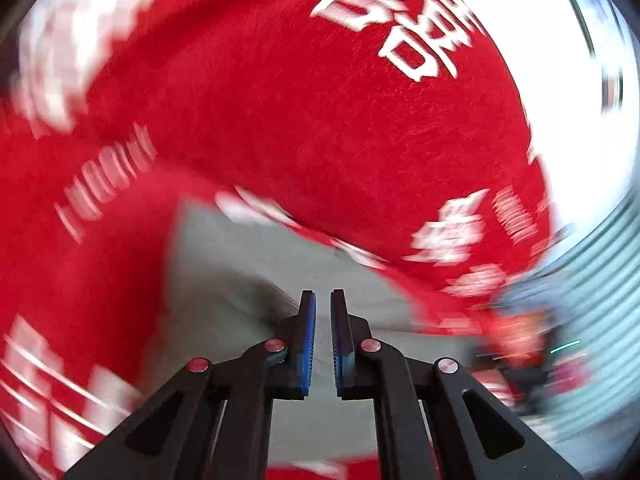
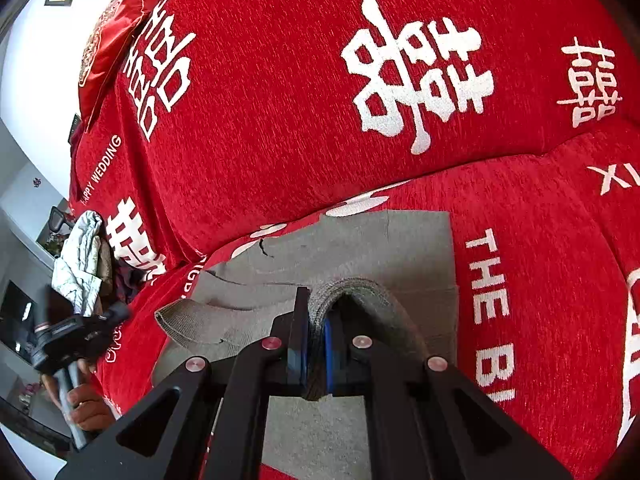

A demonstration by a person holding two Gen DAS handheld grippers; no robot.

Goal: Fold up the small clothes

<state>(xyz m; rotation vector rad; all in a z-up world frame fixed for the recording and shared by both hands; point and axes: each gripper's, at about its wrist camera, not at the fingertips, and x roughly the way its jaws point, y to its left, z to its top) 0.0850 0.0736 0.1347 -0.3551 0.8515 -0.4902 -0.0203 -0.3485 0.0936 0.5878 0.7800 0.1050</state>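
Right wrist view: the right claw [image 2: 316, 344] is clamped on the grey garment's [image 2: 416, 248] band, mid-fold on the red sofa [image 2: 280, 120]; the left claw [image 1: 323, 336], nearly together, holds nothing and should next pinch an edge.

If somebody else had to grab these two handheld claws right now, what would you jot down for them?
Right gripper: fingers shut on a bunched, raised fold of the grey garment; keep that grip.
Left gripper: fingers nearly shut with nothing between them, hovering over the grey cloth; its picture is blurred.
Where things are: the garment lies mostly flat on the red sofa cover, with one strap-like edge curled up on its left. A heap of other clothes sits further left.
Done: the garment is laid out and one edge lifted.
Left: carry the fold over, flatten it, then the rest of the heap, probably.
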